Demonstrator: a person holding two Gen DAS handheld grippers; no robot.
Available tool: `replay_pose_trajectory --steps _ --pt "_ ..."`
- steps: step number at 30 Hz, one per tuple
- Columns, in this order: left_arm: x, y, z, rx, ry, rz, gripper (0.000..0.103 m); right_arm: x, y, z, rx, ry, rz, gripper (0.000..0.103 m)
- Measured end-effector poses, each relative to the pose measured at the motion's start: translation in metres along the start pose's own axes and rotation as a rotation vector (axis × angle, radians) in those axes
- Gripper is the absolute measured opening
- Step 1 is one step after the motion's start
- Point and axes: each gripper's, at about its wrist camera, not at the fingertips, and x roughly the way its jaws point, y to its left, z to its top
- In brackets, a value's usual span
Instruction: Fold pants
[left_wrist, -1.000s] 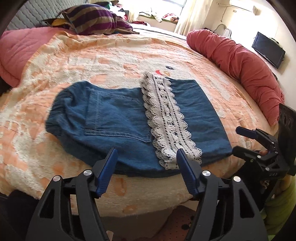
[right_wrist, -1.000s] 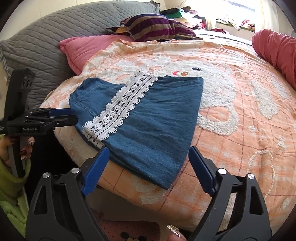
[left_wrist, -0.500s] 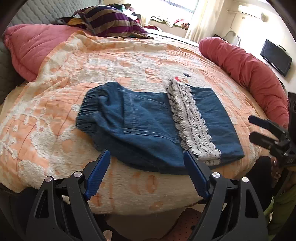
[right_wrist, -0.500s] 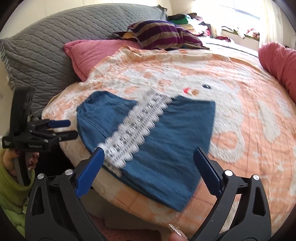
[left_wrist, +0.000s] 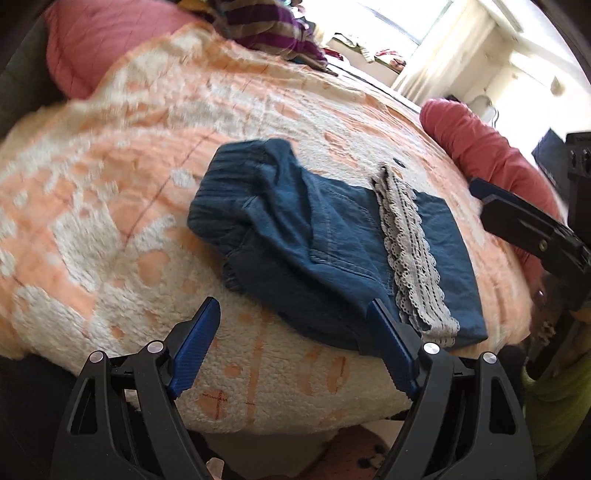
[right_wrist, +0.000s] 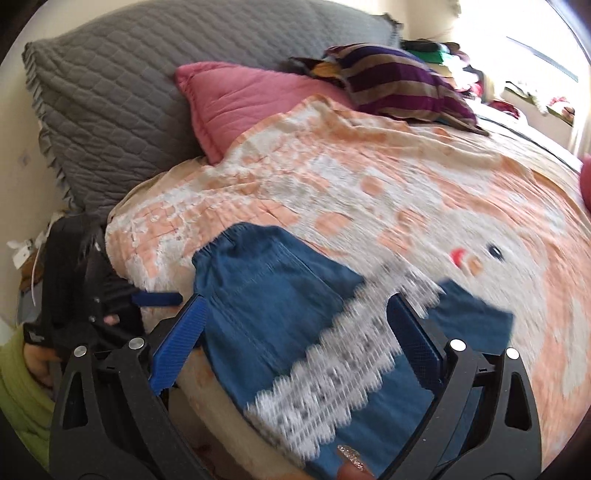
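Folded pants (left_wrist: 332, 254) lie on blanket (left_wrist: 110, 221) nr its front edge. Left gripper (left_wrist: 295, 325) – jaws wide, just opened, nothing between. Right gripper (right_wrist: 295, 325) – wide, opened further, above pants, no grip.

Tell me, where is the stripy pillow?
The stripy pillow lies at the far end of the bed, top right in the right wrist view, just behind the pink pillow and beside the grey cushion.

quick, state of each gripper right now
Left gripper: open, holding nothing, jaws just opened wider.
Right gripper: open, holding nothing, jaws just opened wider above the folded blue denim pants.
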Motion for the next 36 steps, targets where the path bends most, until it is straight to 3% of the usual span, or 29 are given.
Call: replay_pose_trajectory --steps 6,11,14,27,32,36 --pt "0.009 0.005 0.002 -0.052 -0.013 -0.094 0.08 0.055 0.007 0.037 -0.043 0.1 0.091 0.092" --pt "0.02 0.013 0.002 -0.093 -0.013 -0.121 0.056 0.098 0.018 0.052 -0.053 0.17 0.123 0.092" --pt "0.022 0.02 0.003 -0.124 -0.017 -0.143 0.049 0.121 0.026 0.056 -0.067 0.214 0.134 0.092" --pt "0.033 0.025 0.008 -0.124 -0.053 -0.188 0.053 0.182 0.047 0.065 -0.092 0.337 0.202 0.091" --pt "0.035 0.024 0.008 -0.128 -0.062 -0.208 0.059 0.189 0.041 0.059 -0.121 0.35 0.203 0.046" --pt "0.035 0.022 0.009 -0.122 -0.075 -0.218 0.066 0.164 0.014 0.063 -0.033 0.274 0.297 0.036"
